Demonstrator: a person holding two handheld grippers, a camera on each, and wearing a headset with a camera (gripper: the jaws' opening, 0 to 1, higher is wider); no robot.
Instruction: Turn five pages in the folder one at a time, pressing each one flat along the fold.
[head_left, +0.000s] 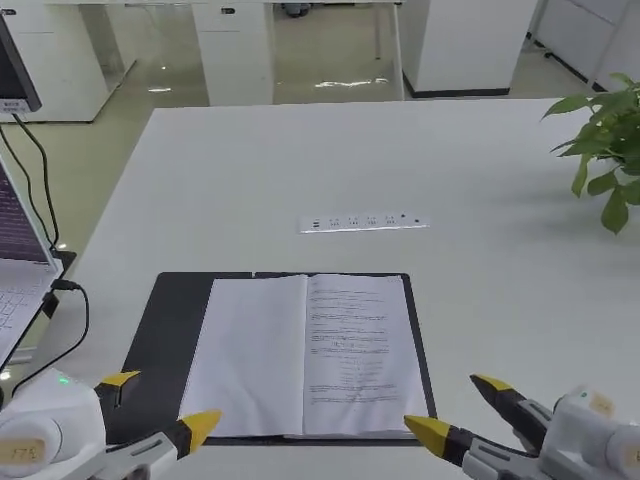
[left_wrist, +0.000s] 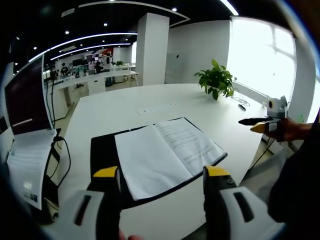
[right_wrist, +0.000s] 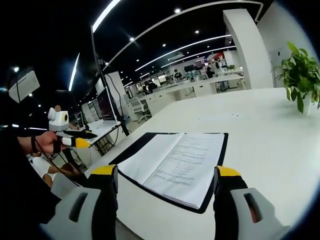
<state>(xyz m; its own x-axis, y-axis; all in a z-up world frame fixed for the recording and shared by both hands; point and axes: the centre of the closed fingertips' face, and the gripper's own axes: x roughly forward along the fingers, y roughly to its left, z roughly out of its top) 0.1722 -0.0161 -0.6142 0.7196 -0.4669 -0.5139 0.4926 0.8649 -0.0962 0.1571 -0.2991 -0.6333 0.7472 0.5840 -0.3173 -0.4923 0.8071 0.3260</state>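
The folder lies open and flat on the white table, close to the near edge and straight in front of the person. No page is lifted or half-turned. How many of the five turns are done cannot be counted from here. The sheets on both sides lie flat with no visible curl at the fold, so this looks like a pause between turns or the very start, with a page to be picked up next. The left gripper hovers just off the near left corner of the folder, its yellow-tipped jaws wide apart and holding nothing. The right gripper hovers off the near right corner, jaws likewise apart and empty. Neither touches the paper. The folder has a black cover that shows as a wide band on the left and a thin border elsewhere. The left page is blank white, and the right page carries lines of small printed text. Beyond the folder a power strip is set in the tabletop, a potted plant stands at the far right, and a laptop sits at the left.
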